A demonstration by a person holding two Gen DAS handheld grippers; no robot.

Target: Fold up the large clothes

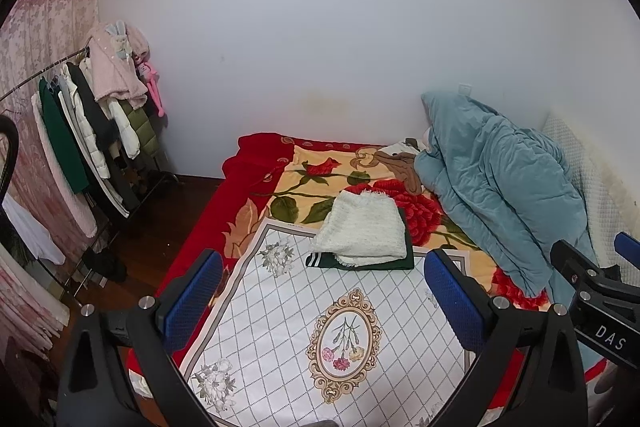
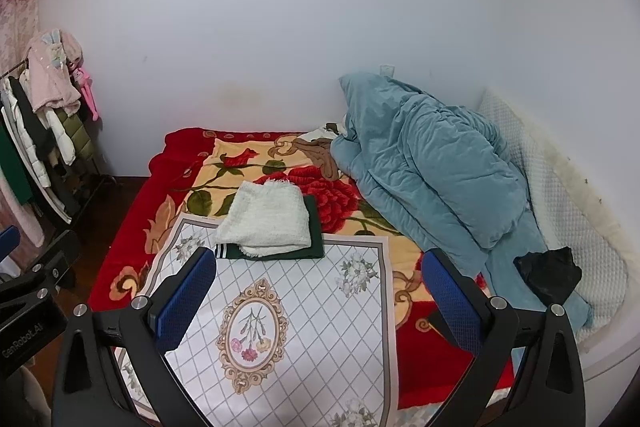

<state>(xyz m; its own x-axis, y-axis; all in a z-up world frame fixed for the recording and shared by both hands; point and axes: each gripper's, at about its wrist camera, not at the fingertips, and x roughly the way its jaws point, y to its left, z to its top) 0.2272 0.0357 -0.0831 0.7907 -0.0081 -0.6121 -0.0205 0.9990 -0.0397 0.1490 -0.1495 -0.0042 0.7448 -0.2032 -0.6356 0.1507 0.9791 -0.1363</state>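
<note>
Two folded garments stacked at the far edge of the white patterned cloth (image 2: pixel 304 311) on the bed (image 2: pixel 132 227), cream knit (image 2: pixel 266 221) on top of dark green piece (image 2: pixel 314 245), probably parked there to keep the near cloth free. Both left tongs (image 1: pixel 324 301) and right tongs (image 2: pixel 320 301) spread wide, gripping nothing, raised short of the stack. Black bundle (image 2: pixel 548 277) beside the blue quilt (image 2: pixel 432 167) possibly next, though hard to identify.
</note>
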